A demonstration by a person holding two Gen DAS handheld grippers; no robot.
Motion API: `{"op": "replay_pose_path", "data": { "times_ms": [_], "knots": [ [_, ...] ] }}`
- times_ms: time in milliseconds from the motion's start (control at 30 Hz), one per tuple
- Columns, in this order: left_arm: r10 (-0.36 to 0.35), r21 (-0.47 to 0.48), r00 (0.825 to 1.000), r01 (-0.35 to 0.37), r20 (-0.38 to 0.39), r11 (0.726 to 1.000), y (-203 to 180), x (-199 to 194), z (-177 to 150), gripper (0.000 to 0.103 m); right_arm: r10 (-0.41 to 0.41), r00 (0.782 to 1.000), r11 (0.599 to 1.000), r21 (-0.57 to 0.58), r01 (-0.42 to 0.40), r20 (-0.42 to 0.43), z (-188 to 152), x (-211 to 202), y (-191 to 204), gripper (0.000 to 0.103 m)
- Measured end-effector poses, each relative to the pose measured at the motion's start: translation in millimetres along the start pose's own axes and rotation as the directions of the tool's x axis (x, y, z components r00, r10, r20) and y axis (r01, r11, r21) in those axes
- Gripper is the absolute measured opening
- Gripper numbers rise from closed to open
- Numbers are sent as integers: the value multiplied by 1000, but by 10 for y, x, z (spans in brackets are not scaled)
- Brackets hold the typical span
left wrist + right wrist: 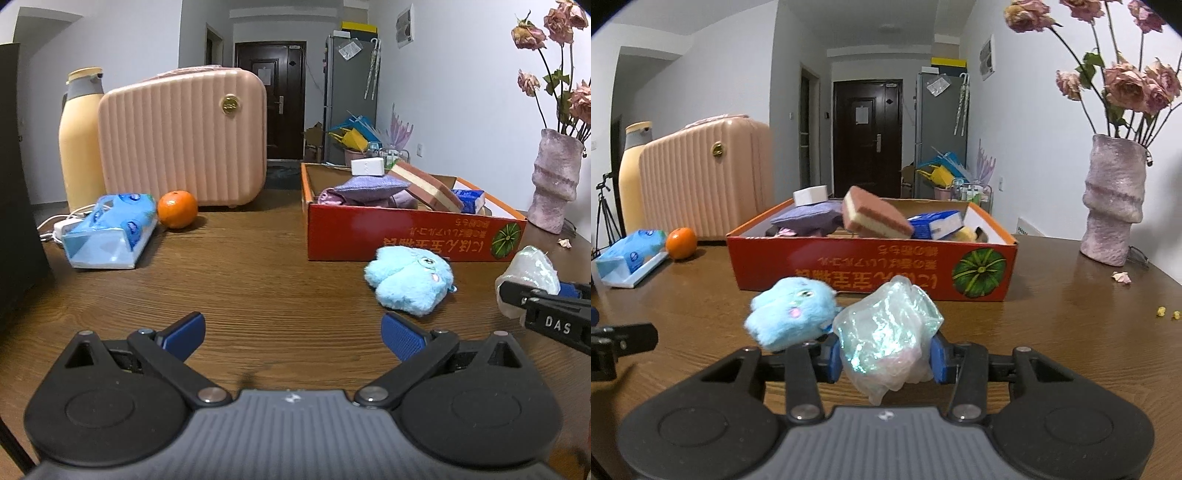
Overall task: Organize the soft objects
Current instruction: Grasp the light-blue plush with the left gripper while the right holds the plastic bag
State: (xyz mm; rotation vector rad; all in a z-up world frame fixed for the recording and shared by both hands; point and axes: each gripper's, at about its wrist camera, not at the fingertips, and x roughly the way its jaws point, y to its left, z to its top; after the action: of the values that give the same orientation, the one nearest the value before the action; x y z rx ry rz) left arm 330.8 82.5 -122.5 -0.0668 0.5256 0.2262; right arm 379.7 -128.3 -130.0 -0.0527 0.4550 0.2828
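Note:
My right gripper (886,360) is shut on an iridescent crumpled plastic bag (886,332), held just above the table; the bag also shows at the right edge of the left wrist view (528,277). A fluffy blue plush toy (410,280) lies on the table in front of the red cardboard box (406,236); it shows left of the bag in the right wrist view (790,314). The box (871,273) holds a purple cushion (805,219), a pink and yellow sponge (875,218), a blue tissue pack (936,225) and a white block. My left gripper (293,336) is open and empty, left of the plush.
A pink ribbed suitcase (184,140) and a yellow thermos (79,140) stand at the back left. An orange (177,208) and a blue tissue pack (110,230) lie before them. A pink vase (1113,199) with dried roses stands at the right of the table.

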Motion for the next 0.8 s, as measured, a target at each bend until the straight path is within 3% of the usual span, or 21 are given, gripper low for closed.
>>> {"op": "replay_pose_path", "data": {
  "times_ms": [800],
  "knots": [
    [-83, 27, 995, 85, -57, 996, -770, 379, 94, 103, -85, 996, 996, 30, 84, 26, 34, 54, -797, 44]
  ]
}}
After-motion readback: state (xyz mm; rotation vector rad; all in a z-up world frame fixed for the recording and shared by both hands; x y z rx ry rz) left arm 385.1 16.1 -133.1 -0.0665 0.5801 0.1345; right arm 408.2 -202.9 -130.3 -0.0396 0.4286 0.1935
